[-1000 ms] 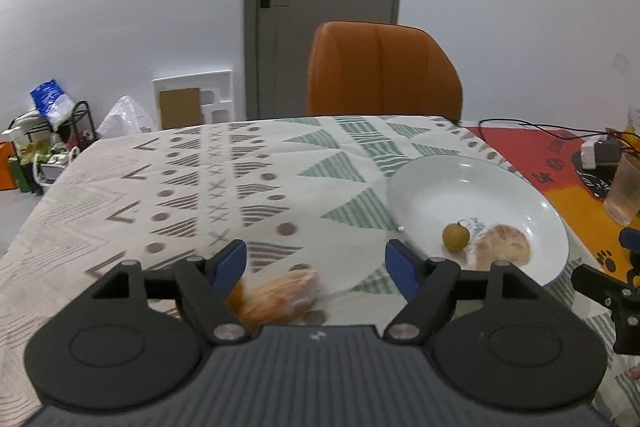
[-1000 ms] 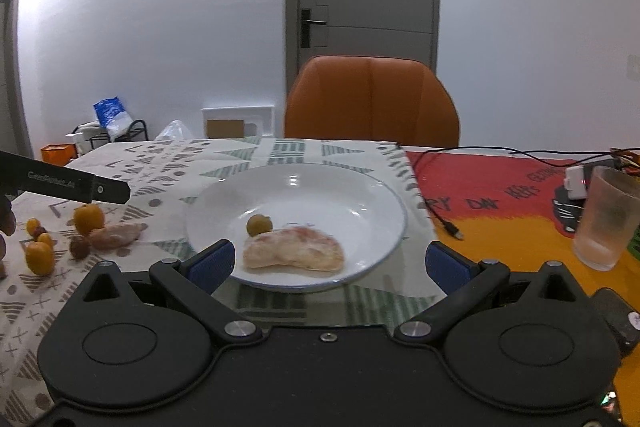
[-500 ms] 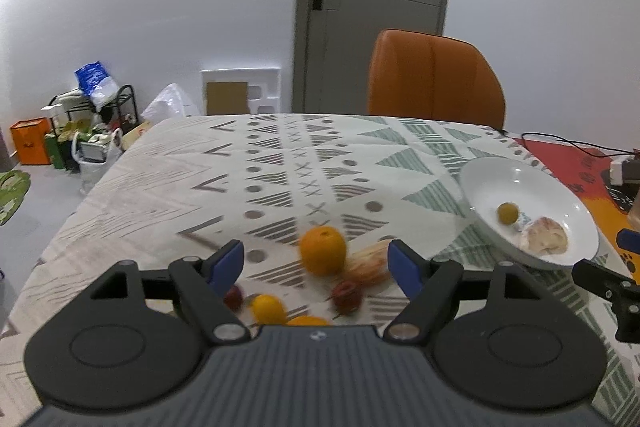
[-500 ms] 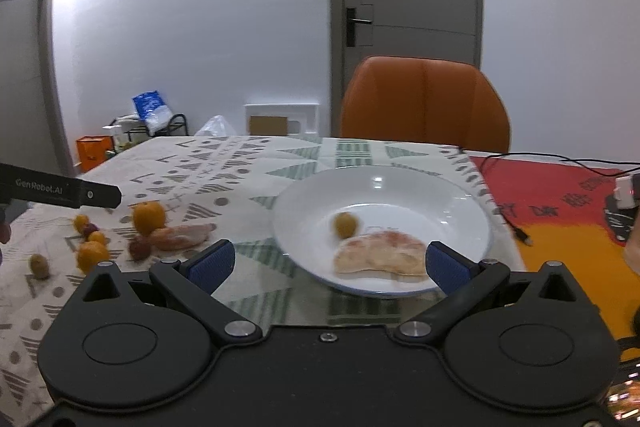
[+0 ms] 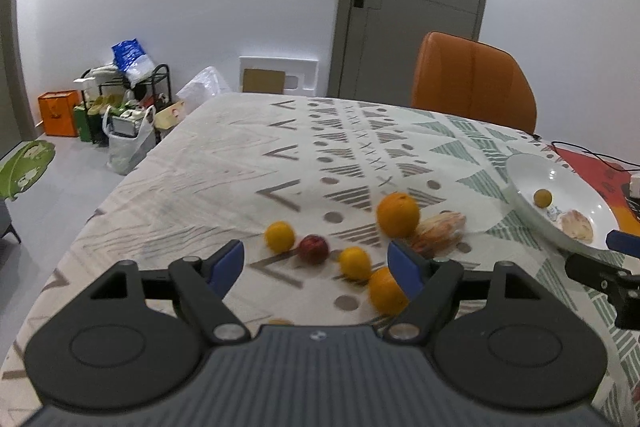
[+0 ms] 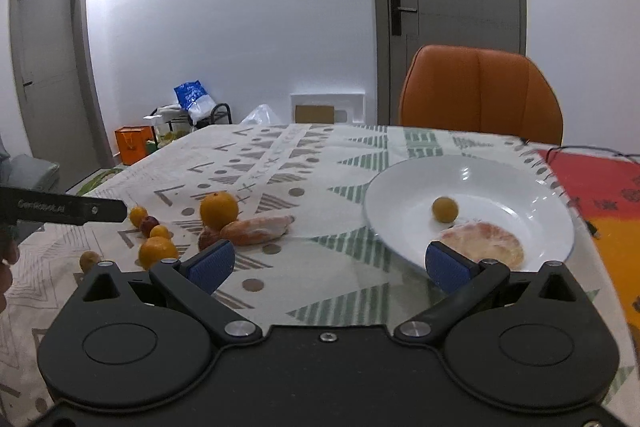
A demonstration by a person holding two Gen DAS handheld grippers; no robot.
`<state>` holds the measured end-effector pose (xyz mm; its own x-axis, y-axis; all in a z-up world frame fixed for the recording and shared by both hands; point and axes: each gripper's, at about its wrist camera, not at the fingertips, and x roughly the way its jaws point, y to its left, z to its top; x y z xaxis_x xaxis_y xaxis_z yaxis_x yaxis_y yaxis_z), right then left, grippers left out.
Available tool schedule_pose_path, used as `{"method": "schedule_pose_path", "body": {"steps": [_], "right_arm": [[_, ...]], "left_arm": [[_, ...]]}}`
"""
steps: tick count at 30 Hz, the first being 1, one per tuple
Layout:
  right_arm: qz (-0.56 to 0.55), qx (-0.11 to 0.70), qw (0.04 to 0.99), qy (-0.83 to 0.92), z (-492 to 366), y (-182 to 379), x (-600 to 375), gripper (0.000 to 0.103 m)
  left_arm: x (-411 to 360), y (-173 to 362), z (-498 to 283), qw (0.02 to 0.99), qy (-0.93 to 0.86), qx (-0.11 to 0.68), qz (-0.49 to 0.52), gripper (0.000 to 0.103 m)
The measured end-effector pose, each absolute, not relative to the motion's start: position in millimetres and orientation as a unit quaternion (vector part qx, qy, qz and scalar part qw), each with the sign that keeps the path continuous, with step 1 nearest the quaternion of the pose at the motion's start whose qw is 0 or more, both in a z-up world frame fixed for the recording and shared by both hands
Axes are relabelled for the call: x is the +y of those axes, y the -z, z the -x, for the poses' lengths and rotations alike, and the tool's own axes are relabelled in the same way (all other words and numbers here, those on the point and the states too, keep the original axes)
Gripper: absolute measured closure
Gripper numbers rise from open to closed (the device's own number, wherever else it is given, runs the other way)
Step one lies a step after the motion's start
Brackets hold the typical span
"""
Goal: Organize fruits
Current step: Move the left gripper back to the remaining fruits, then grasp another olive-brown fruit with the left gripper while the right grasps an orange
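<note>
Item: peeled pomelo segment (image 6: pixel 258 230), lying on the tablecloth (image 5: pixel 224 163) beside the large orange (image 6: pixel 219 209), long axis running nine to three o'clock. White plate (image 6: pixel 400 195) at two o'clock is holding one small yellow fruit (image 6: pixel 445 209) and another segment (image 6: pixel 486 241). I am holding my left gripper (image 5: pixel 316 263) and right gripper (image 6: pixel 328 265) wide apart, gripping nothing.

Left wrist view: my camera looks along the left tongs (image 5: pixel 316 263), low over the worktop (image 5: pixel 224 163).
Right wrist view: my camera faces the plate (image 6: pixel 404 187), close.
Shared: fruit cluster, plate, orange chair (image 5: pixel 472 83).
</note>
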<state>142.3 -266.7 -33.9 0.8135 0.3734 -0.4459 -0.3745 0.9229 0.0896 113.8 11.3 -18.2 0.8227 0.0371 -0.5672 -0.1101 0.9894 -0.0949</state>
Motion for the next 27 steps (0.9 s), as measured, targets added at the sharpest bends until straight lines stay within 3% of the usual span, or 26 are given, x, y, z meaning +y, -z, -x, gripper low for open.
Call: {"method": "schedule_pose_path", "body": {"steps": [21, 24, 27], "right_arm": [[0.011, 0.252, 0.93, -0.266, -140, 42, -209, 0.001], [0.011, 0.256, 0.926, -0.277, -143, 43, -200, 0.002], [0.013, 0.263, 0.921, -0.286, -145, 45, -192, 0.01]], "left_arm": [[42, 43, -85, 0.945, -0.042, 0.308, 0.104, 0.03], [42, 46, -85, 0.943, -0.031, 0.312, 0.113, 0.037], [42, 49, -86, 0.943, -0.024, 0.312, 0.113, 0.044]]}}
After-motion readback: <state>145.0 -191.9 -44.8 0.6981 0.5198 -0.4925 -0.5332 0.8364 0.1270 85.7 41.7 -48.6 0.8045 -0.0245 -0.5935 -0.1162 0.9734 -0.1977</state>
